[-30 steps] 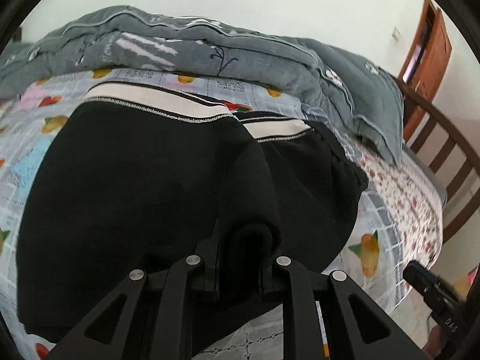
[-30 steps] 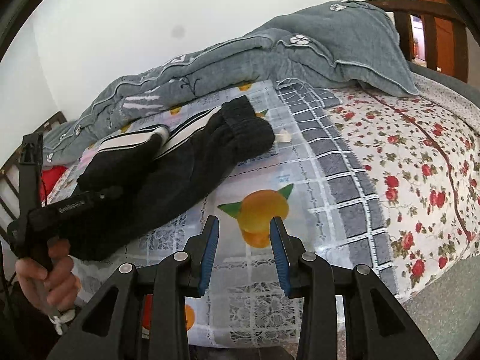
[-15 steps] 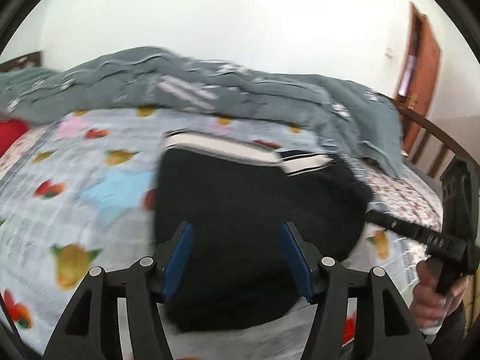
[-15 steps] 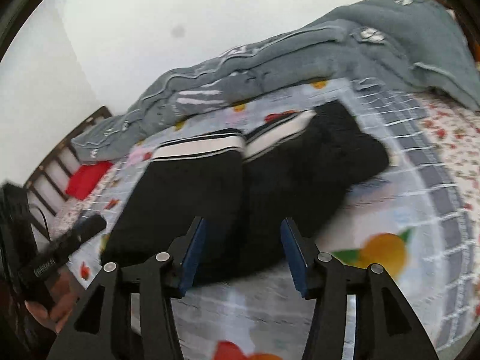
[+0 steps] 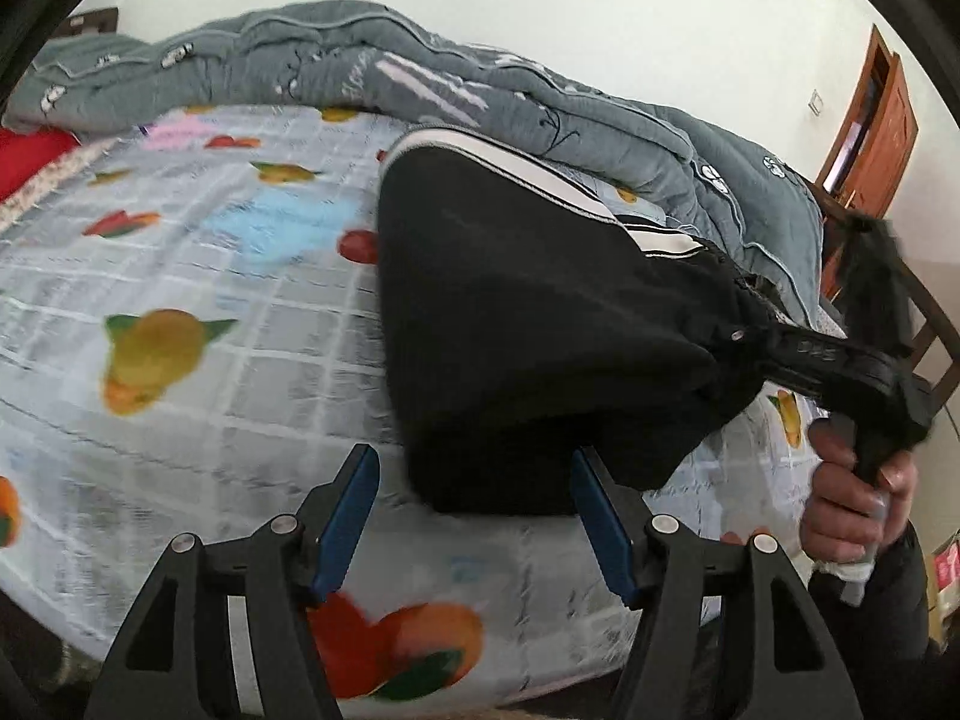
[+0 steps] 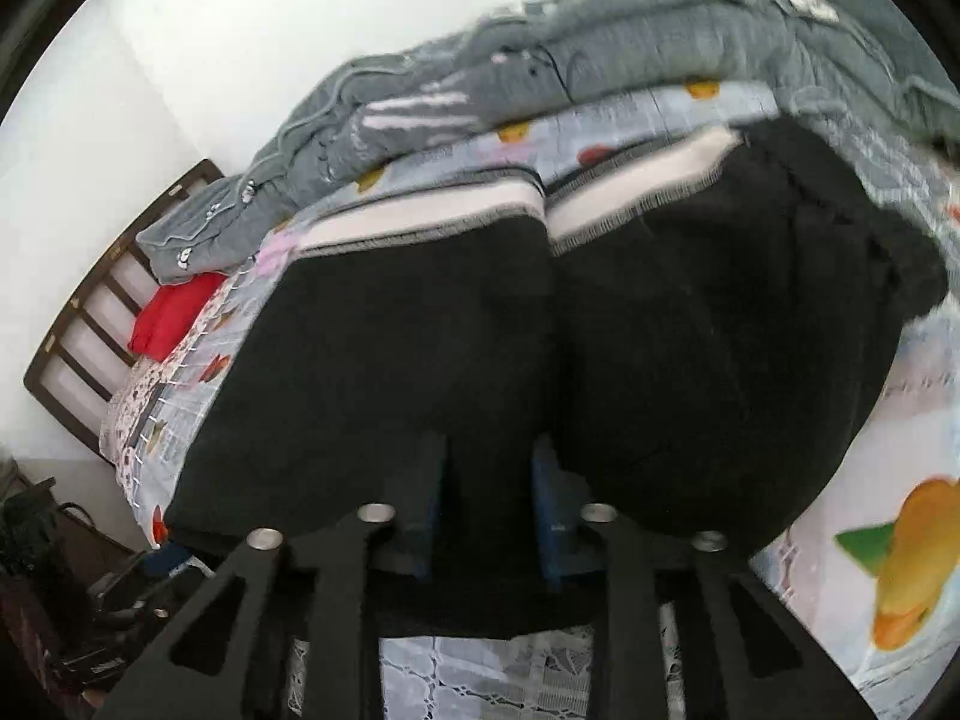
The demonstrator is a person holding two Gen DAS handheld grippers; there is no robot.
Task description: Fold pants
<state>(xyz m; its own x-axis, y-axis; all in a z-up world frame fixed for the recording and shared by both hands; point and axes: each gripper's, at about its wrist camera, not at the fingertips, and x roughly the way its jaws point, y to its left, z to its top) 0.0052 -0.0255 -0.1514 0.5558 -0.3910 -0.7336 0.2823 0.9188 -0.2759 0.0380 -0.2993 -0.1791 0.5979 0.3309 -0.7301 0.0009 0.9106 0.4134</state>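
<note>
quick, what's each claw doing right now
Left claw: open, holding nothing, just short of the black pants.
Right claw: pads either side of the pants' near edge; whether clamped cannot be told.

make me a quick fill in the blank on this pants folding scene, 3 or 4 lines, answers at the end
1. The pants on the bed are ____ in colour.
2. The left gripper hovers with its jaws ____.
3. The quilt piled behind the pants is ____.
4. The right gripper has ____ fabric between its pads.

Answers: black; open; grey; black
</note>
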